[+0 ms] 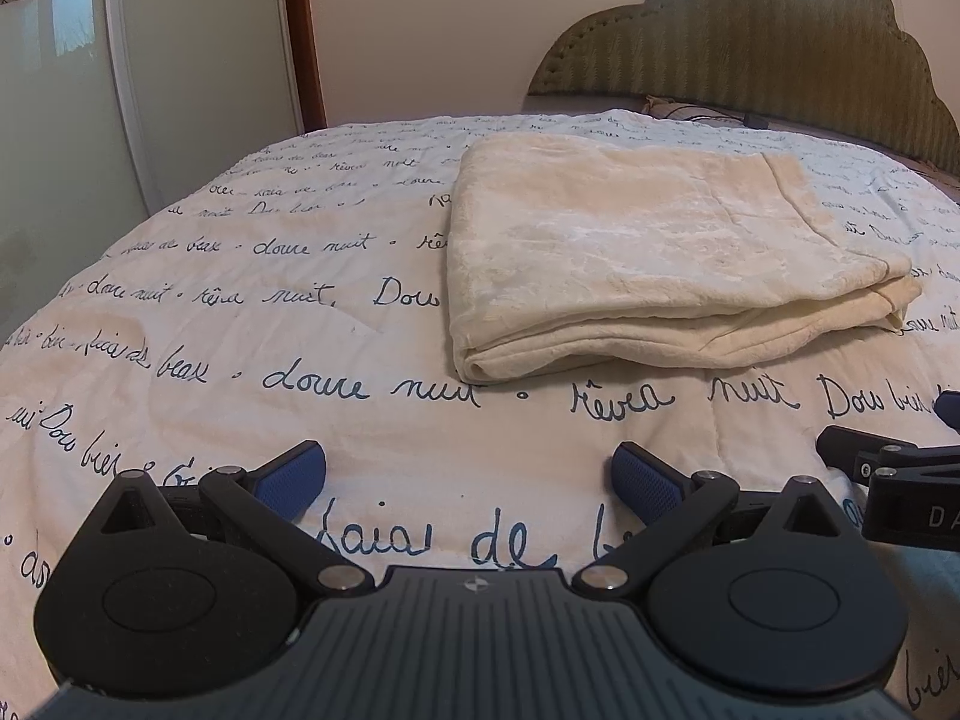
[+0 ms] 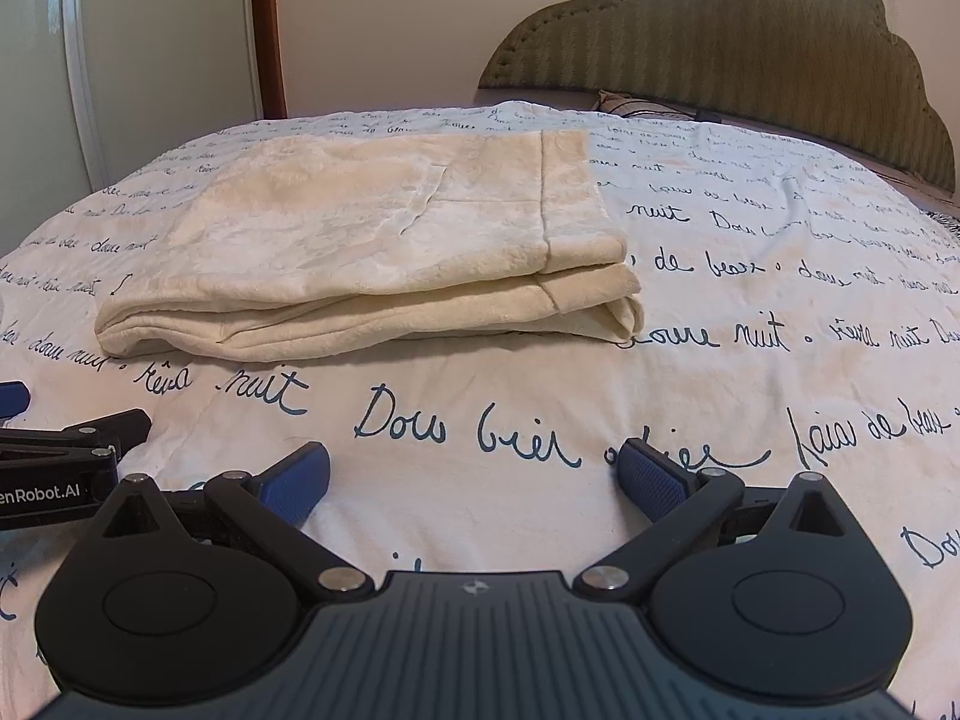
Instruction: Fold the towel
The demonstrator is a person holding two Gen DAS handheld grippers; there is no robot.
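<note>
A cream towel lies folded in several layers on the bed, its stacked edges facing me; the right wrist view shows the towel left of centre. My left gripper hovers open over the quilt, short of the towel's near edge, with nothing between its blue pads. My right gripper is open too, empty, set back from the towel. Each gripper shows at the other view's edge: the right gripper at the right, the left gripper at the left.
The bed carries a white quilt printed with dark blue handwriting. A padded olive headboard stands behind it, with a pillow at its foot. A pale wardrobe door and a brown door frame are at the left.
</note>
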